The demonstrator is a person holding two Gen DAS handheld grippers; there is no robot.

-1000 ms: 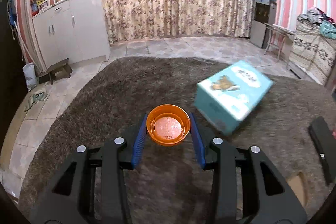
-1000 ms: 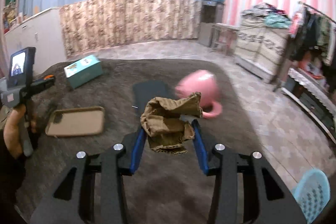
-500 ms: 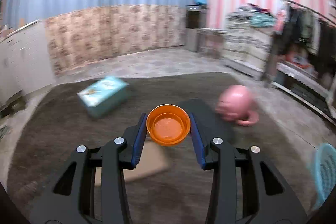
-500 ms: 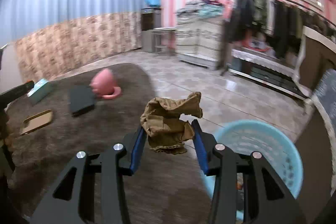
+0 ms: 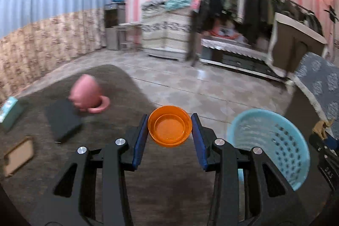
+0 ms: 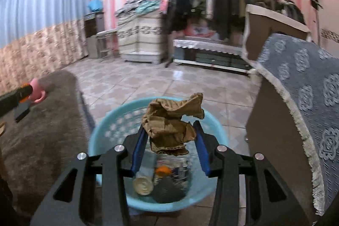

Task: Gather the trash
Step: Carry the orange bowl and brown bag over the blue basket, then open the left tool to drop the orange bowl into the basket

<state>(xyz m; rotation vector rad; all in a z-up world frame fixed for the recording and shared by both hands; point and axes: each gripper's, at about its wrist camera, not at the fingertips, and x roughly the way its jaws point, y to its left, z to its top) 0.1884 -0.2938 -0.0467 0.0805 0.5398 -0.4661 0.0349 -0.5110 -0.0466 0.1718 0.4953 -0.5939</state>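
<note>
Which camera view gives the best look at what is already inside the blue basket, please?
The right wrist view: it looks down into the blue basket, showing a can and other blurred trash beneath the crumpled brown paper. The left wrist view shows the basket only from the side, so its perforated wall is visible and the contents are not.

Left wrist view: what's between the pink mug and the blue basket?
In the left wrist view, the left gripper holding the orange bowl sits between pink mug and blue basket.
</note>
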